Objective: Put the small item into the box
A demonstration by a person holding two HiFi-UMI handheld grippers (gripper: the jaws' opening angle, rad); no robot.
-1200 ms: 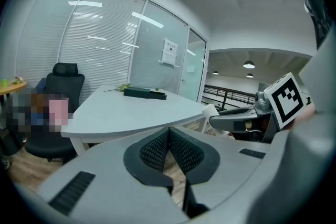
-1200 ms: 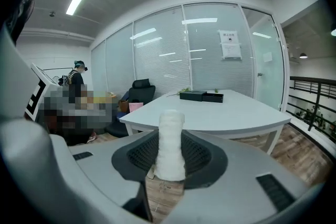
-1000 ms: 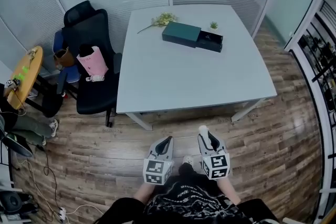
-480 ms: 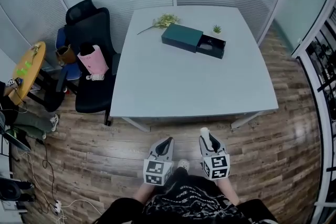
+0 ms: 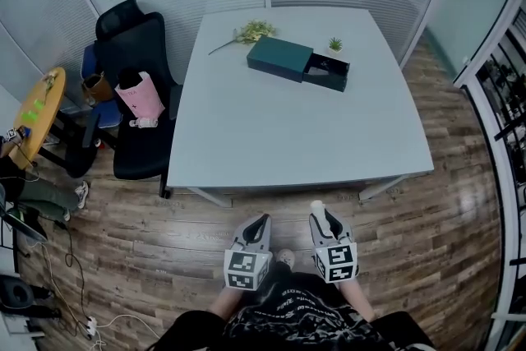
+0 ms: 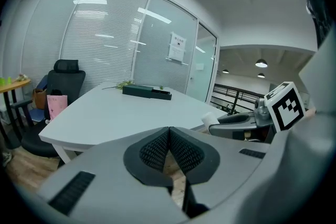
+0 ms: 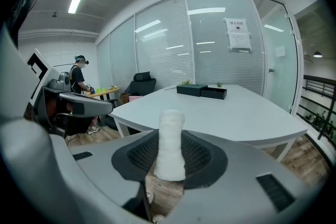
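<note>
A dark green box (image 5: 281, 59) lies on the far part of the white table (image 5: 296, 127), its drawer (image 5: 326, 71) pulled out to the right; the box (image 7: 191, 89) and drawer (image 7: 215, 93) show small in the right gripper view, and the box (image 6: 137, 91) in the left gripper view too. My right gripper (image 5: 319, 214) is shut on a small white roll (image 7: 170, 145), which stands upright between the pads; its tip (image 5: 317, 205) pokes out in the head view. My left gripper (image 5: 261, 221) is shut with nothing in it, its pads (image 6: 157, 148) meeting. Both hang over the floor, short of the table's near edge.
A black office chair (image 5: 136, 86) with a pink bag (image 5: 141, 95) stands left of the table. A flower sprig (image 5: 245, 33) and a tiny potted plant (image 5: 334, 44) lie beside the box. A yellow side table (image 5: 33, 111) is at far left, glass walls behind, a railing (image 5: 501, 103) at right.
The view has shifted slightly as the person nears the table; the table's edge sits a little closer. Both grippers keep their pose and grip.
</note>
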